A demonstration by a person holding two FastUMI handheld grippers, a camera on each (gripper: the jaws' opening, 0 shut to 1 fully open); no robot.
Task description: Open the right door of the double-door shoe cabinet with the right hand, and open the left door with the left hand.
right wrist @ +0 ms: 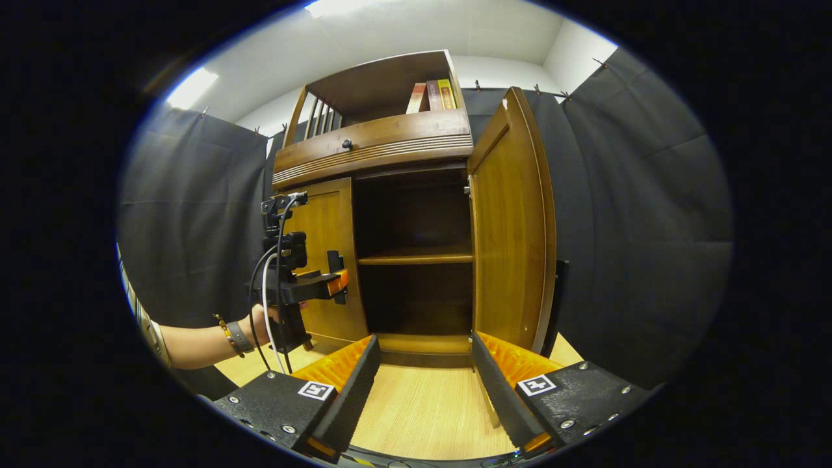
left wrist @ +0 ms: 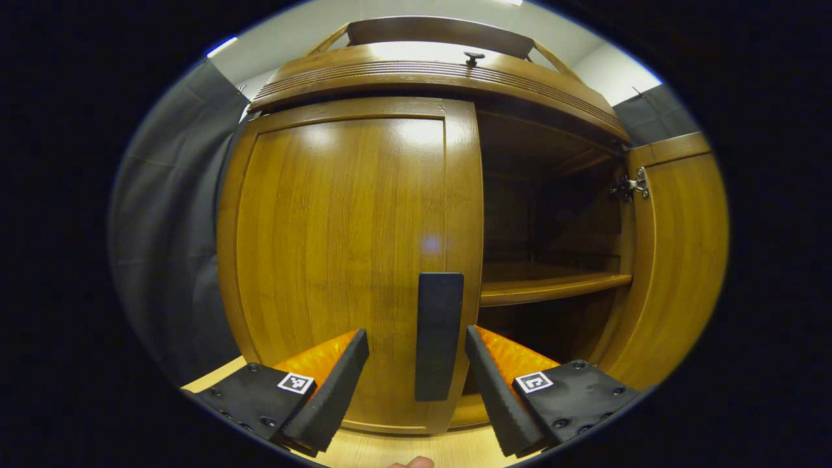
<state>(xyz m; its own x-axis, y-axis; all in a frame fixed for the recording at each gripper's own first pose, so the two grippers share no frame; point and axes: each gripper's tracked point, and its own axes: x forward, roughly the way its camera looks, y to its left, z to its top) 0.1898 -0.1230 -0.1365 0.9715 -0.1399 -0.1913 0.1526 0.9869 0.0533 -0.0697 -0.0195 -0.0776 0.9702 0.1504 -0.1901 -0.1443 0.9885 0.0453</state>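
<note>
Cabinet (right wrist: 390, 149) of glossy brown wood: right door (right wrist: 510, 227) swung open, left door (left wrist: 344, 260) closed. Left tongs (left wrist: 416, 364) gape apart, flanking the dark handle (left wrist: 439, 335) untouched. Right tongs (right wrist: 426, 370) stand apart, clear of the right door.

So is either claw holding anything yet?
No. The left claw is open around the left door's handle without pinching it; the right claw is open, holding nothing.

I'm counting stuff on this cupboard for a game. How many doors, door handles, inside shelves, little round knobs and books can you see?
Doors: 2, the closed left door and the open right door
Door handles: 2, left door handle and right door handle
Inside shelves: 1, shelf
Round knobs: 1, knob
Books: 3, books
Total: 9
</note>
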